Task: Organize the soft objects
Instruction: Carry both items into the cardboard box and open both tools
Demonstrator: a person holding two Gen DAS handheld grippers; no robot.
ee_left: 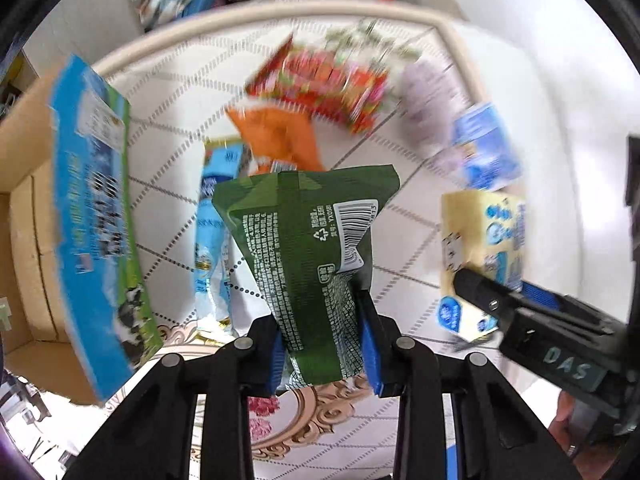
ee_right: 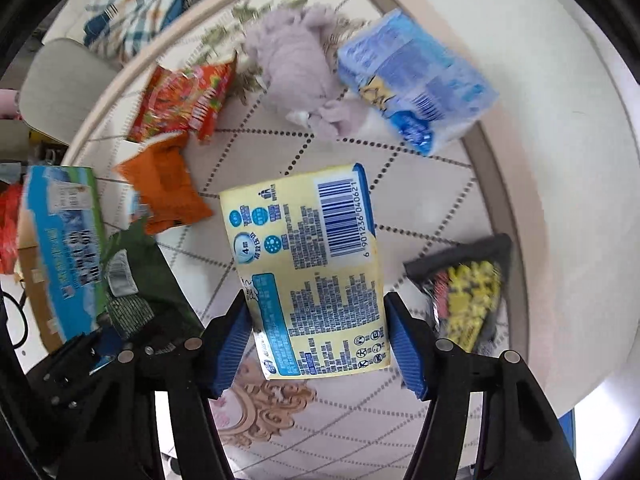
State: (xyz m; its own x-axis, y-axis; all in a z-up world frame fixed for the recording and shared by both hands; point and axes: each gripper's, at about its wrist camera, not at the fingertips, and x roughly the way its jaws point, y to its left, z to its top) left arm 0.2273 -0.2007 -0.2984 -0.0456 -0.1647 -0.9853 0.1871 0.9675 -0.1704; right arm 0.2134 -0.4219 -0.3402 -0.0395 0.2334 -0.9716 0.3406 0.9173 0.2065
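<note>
A green packet [ee_left: 312,240] hangs above the table, its lower end pinched between the blue pads of my left gripper [ee_left: 324,344], which is shut on it. A yellow tissue pack [ee_right: 312,272] with a barcode lies between the fingers of my right gripper [ee_right: 316,340], and both blue pads press against its sides. In the left wrist view the right gripper [ee_left: 480,296] reaches onto the same yellow pack [ee_left: 480,232] from the right. In the right wrist view the green packet [ee_right: 128,280] shows at lower left.
On the round rimmed table [ee_left: 280,12] lie a red snack packet [ee_right: 184,96], an orange packet [ee_right: 164,188], a purple plush toy [ee_right: 296,76], a blue tissue pack [ee_right: 416,84], a black-yellow packet [ee_right: 468,296] and a light blue packet [ee_left: 212,248]. A blue-green carton [ee_left: 92,220] stands in a cardboard box [ee_left: 28,240] at left.
</note>
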